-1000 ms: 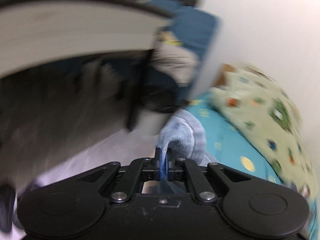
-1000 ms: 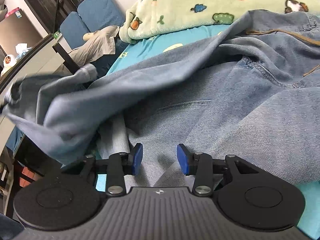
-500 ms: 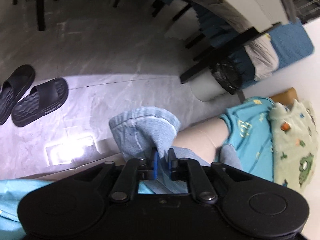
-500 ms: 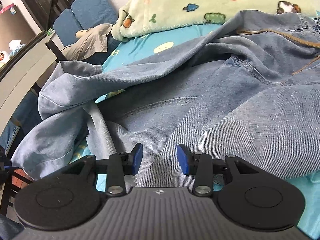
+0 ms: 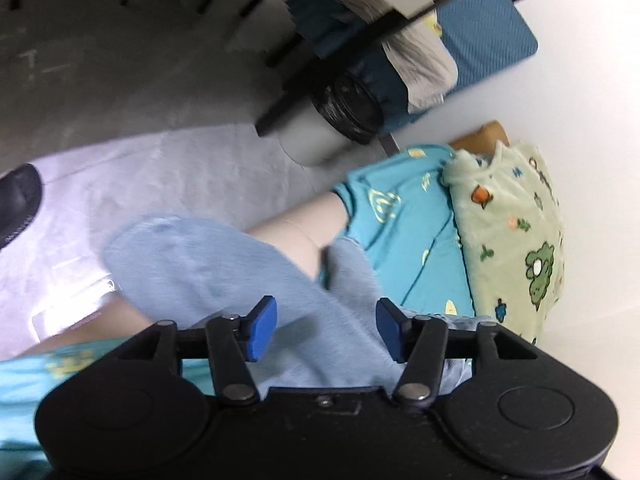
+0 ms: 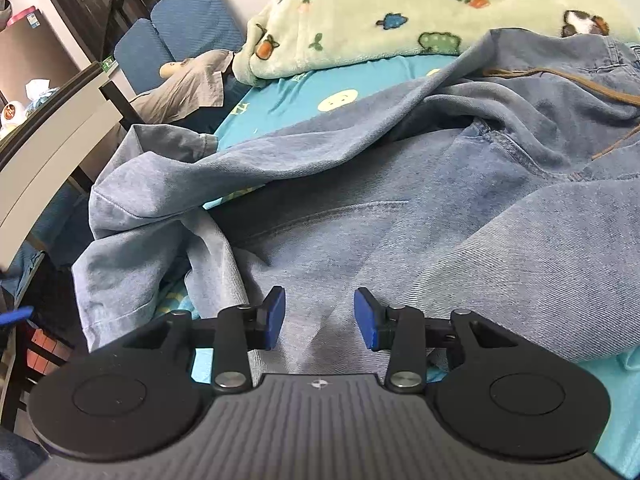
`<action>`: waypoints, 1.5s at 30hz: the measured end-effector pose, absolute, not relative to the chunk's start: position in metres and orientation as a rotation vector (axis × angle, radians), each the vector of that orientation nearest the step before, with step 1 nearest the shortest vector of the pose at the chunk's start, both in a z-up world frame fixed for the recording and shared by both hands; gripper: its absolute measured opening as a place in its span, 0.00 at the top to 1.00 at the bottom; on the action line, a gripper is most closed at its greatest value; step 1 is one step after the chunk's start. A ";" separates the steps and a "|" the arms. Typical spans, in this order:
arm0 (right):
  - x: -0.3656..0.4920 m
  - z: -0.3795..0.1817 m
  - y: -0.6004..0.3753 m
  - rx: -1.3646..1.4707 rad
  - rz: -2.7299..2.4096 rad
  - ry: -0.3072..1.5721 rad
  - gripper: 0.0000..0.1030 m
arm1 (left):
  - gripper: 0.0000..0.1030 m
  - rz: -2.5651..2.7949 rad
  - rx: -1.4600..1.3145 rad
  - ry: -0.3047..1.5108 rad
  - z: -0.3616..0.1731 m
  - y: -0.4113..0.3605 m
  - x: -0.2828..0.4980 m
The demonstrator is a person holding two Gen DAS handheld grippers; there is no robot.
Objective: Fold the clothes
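Turquoise bed sheet [image 6: 280, 96] with small yellow prints covers the bed where the work goes on. On it lies a pair of blue jeans [image 6: 400, 216], rumpled and spread out wide ahead of the right hand-held gripper [image 6: 319, 318], filling most of what lies beyond its fingers. One leg of the denim [image 5: 208, 268] trails toward the bed's edge and runs out ahead of the left hand-held gripper [image 5: 327, 329], hanging partly over the side above the floor.

The left hand-held gripper's jaws have just been opening; they now stand apart with the denim leg lying loose between them, neither blue pad pressing on it. The right hand-held gripper hovers low over the jeans with its jaws partly open, cloth beneath the gap but not pinched, so far as I can tell.

Beyond the jeans, at the far side of the bed, a pale green fleece blanket [image 6: 400, 4] with cartoon animals is heaped up. Off to the left of the right hand-held gripper sit blue cushions [image 6: 180, 32] with a grey garment [image 6: 188, 88] draped over them. Ahead of the left hand-held gripper, a bin lined with a black bag [image 5: 344, 116] stands on the grey floor [image 5: 120, 80], rather blurred.
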State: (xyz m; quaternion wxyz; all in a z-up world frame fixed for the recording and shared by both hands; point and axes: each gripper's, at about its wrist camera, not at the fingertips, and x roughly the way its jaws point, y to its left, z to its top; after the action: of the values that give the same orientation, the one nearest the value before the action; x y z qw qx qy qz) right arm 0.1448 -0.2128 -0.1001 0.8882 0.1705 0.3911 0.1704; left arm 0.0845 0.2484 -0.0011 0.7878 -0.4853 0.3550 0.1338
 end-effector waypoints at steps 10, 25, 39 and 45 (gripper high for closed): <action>0.149 -0.104 -0.208 0.366 0.372 0.812 0.60 | 0.50 0.289 -1.027 0.830 -0.059 0.230 0.190; 0.174 -0.090 -0.226 0.651 0.420 0.621 0.44 | 0.74 0.261 -1.064 0.865 -0.106 0.219 0.235; 0.228 -0.114 -0.243 0.972 0.305 0.723 0.35 | 0.96 0.244 -0.992 0.535 -0.030 0.223 0.201; 0.270 -0.110 -0.228 0.873 0.134 0.750 0.82 | 0.96 0.240 -1.001 0.445 -0.030 0.242 0.196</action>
State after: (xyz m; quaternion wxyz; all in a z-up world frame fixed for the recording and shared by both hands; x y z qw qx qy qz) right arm 0.2701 -0.2279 -0.1103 0.8367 0.4126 0.3544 0.0632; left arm 0.1961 0.2418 -0.0297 0.8470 -0.4746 0.2109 0.1136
